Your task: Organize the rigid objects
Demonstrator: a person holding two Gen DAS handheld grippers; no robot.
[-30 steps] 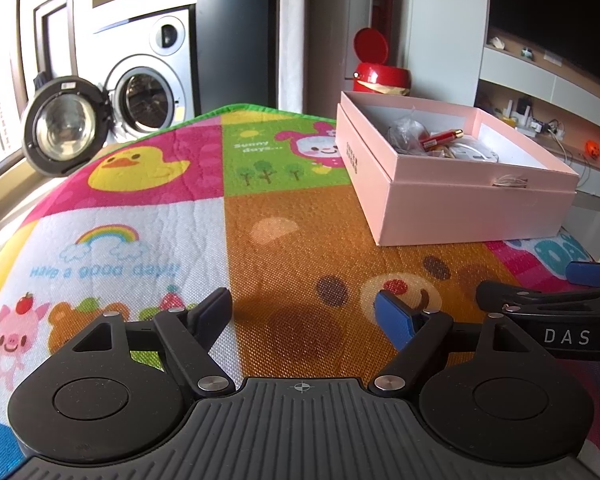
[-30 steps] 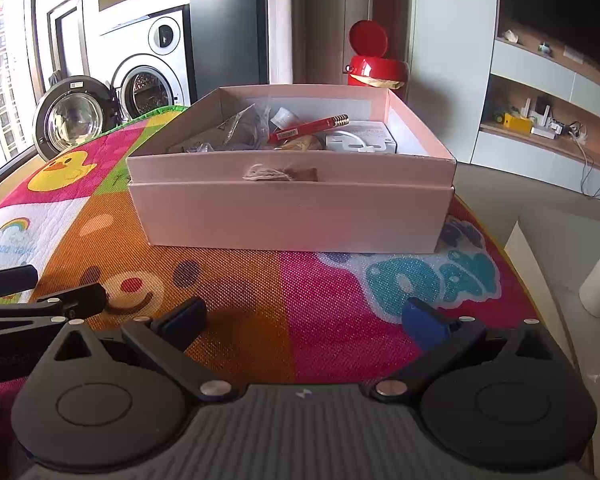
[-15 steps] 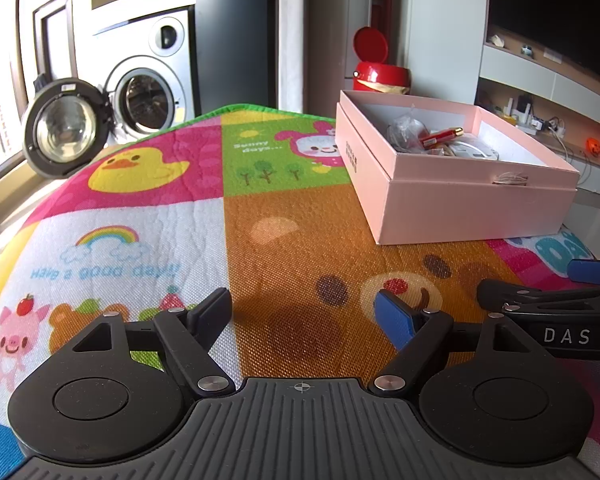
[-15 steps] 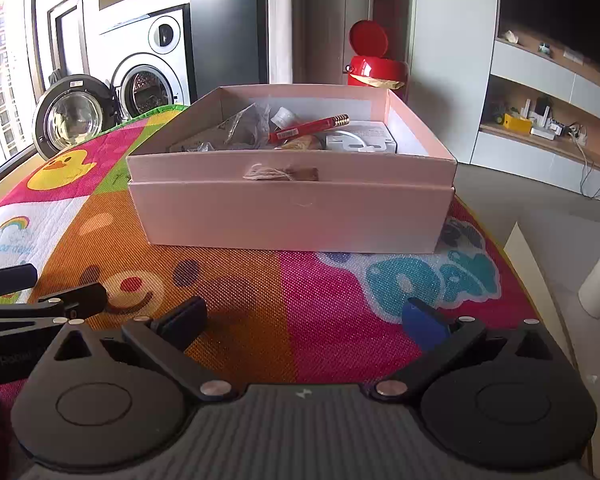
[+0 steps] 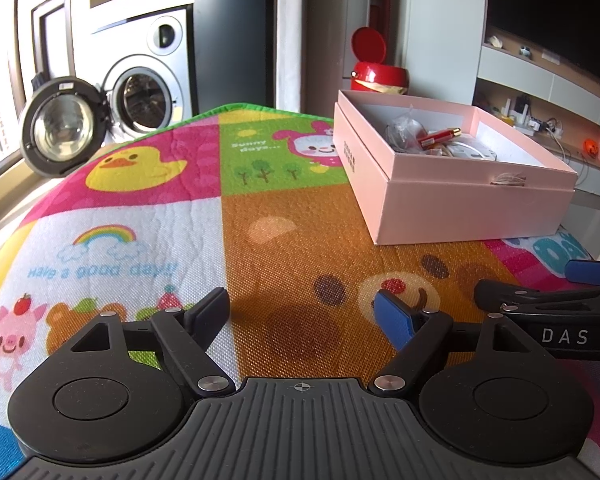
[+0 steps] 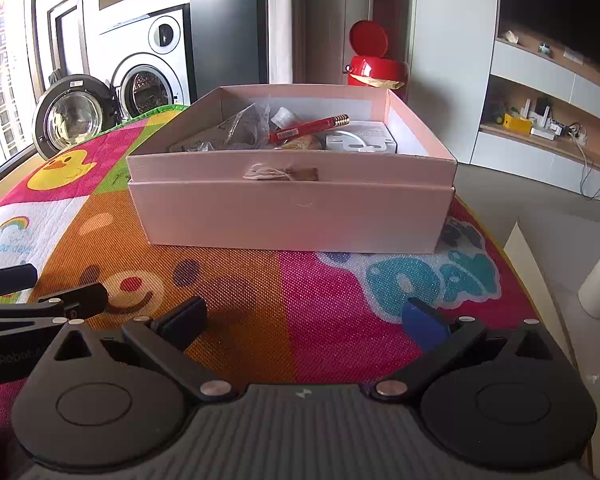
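Observation:
An open pink box [image 6: 292,212] stands on the colourful play mat [image 6: 284,300]; it also shows in the left wrist view [image 5: 472,204] at the right. Inside lie a red tube with a gold cap [image 6: 308,129], a white device [image 6: 360,141], and clear plastic bags [image 6: 244,128]. My left gripper [image 5: 302,312] is open and empty, low over the mat, left of the box. My right gripper [image 6: 304,320] is open and empty, in front of the box. Each gripper's fingers show at the edge of the other's view.
A red bin with an open lid [image 6: 374,68] stands behind the box. A washing machine with its door open [image 5: 140,88] is at the back left. Shelves with small items [image 6: 540,120] are at the right. The mat's right edge [image 6: 512,280] drops to the floor.

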